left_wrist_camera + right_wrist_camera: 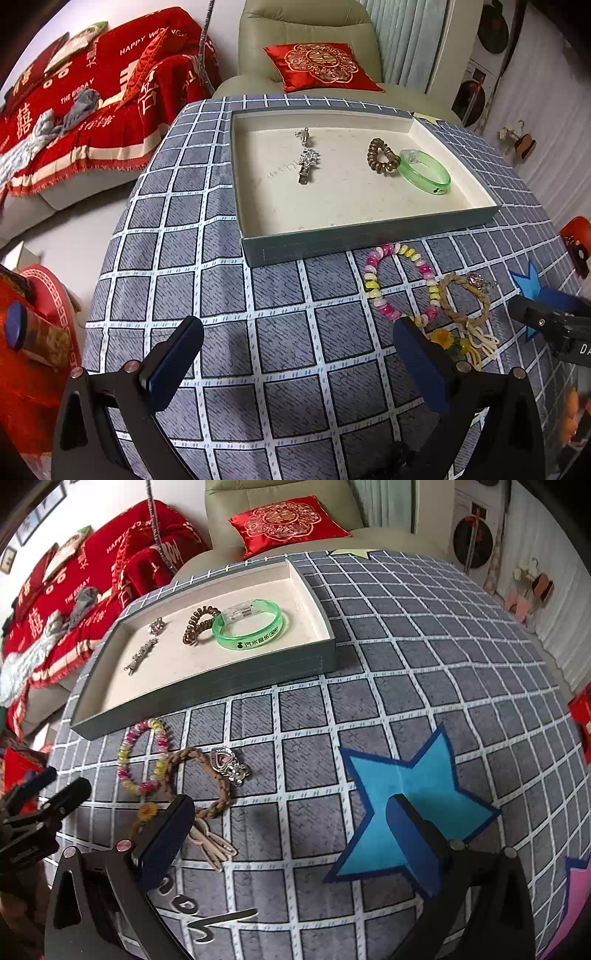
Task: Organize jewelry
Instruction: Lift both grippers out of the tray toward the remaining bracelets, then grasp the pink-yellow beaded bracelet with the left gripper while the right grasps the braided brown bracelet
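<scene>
A shallow grey tray [365,236] [207,686] holds a silver hair clip [307,162] [142,653], a brown coil hair tie [382,156] [197,626] and a green bangle [424,170] [249,626]. In front of the tray on the checked cloth lie a pink-and-yellow bead bracelet [397,284] [142,757], a braided rope bracelet with shells [467,306] [218,786] and a silver charm [231,766]. My left gripper [297,354] is open and empty, just left of the bracelets. My right gripper [291,830] is open and empty, right of them.
A blue paper star [410,797] lies under the right gripper's right finger. A pink star [572,890] sits at the right edge. A red-covered sofa [92,110] and an armchair with a red cushion [321,66] stand behind the table.
</scene>
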Motion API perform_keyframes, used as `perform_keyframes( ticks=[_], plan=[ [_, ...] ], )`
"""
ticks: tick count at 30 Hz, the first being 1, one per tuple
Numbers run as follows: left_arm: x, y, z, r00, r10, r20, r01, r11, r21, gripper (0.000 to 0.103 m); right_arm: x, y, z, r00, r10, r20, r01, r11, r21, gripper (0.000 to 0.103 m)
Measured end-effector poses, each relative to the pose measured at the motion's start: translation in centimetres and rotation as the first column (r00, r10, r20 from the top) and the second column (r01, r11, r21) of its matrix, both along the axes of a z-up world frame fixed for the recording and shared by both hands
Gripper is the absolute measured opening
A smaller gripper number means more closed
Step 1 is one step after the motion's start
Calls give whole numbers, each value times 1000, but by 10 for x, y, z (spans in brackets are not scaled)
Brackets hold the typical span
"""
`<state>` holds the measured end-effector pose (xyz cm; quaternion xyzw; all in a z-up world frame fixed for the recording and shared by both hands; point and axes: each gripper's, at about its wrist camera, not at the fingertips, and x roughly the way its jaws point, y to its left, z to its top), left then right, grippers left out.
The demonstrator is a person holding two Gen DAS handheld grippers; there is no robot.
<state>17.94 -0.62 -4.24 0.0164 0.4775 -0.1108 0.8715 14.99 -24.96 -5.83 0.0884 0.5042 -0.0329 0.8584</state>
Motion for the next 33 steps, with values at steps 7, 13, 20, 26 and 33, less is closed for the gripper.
perform_keyframes(
  ticks=[7,13,20,26,33],
  plan=[
    [8,-5,-5,999,5,-32,-6,1000,-16,103,5,11,-1,999,42,0,-42,999,8,87],
    [17,-12,-15,997,15,-75,-17,1000,-19,103,10,25,-10,999,46,-21,-46,999,21,64],
    [23,-13,-21,994,46,-98,-49,998,-27,103,13,46,-11,997,69,-19,-71,994,-88,47],
    [26,-22,-21,995,31,-98,-32,999,-7,103,11,55,-10,994,104,-20,-106,987,-124,30],
    [26,-34,-20,996,15,-92,-15,1000,6,103,5,50,-10,994,106,-8,-107,990,-88,9]
  ],
)
